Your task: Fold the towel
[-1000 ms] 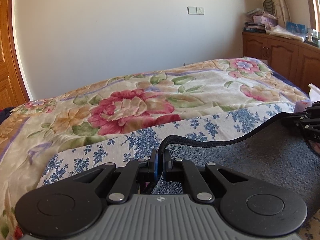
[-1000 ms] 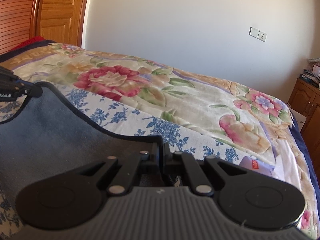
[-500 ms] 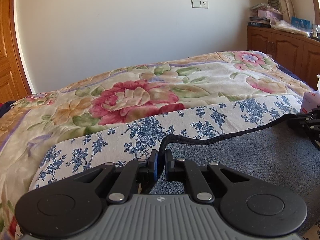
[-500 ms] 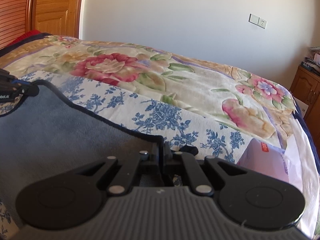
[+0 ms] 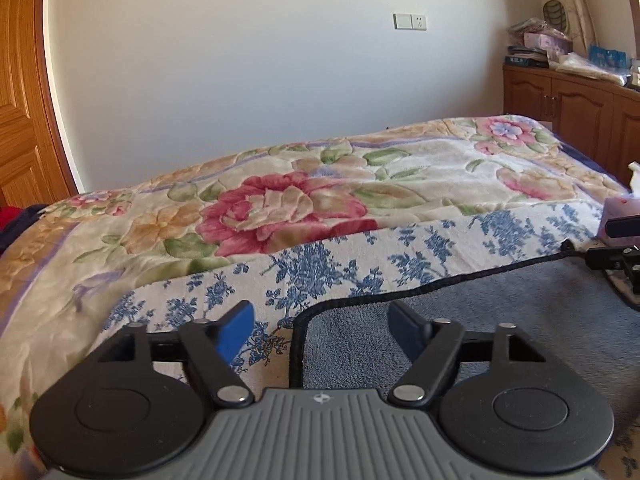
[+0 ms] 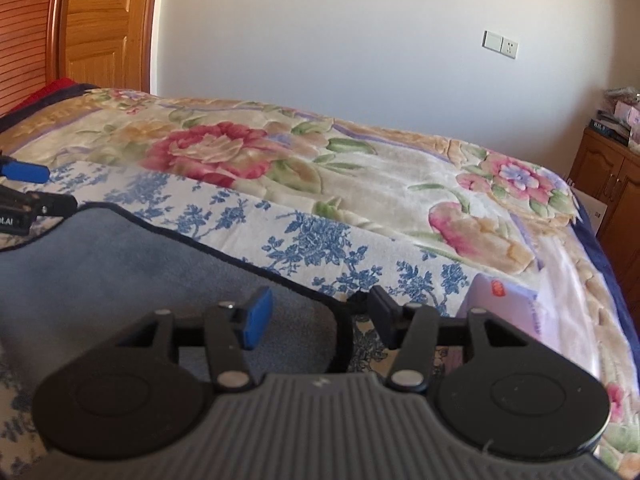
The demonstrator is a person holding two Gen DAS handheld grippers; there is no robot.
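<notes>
Lying flat, grey towel (image 5: 480, 332) shows dark edging.

Only legible txt: partial "OL.AI" on left claw (image 6: 24, 200) body.

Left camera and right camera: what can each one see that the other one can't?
Only the left view shows the cabinet doors front-on with clutter on top, and the right gripper at its edge. Only the right view shows the slatted panel and the left gripper. Both show the grey towel lying on the flowered bed, the wall socket, and a purple box. Both grippers are open.
</notes>
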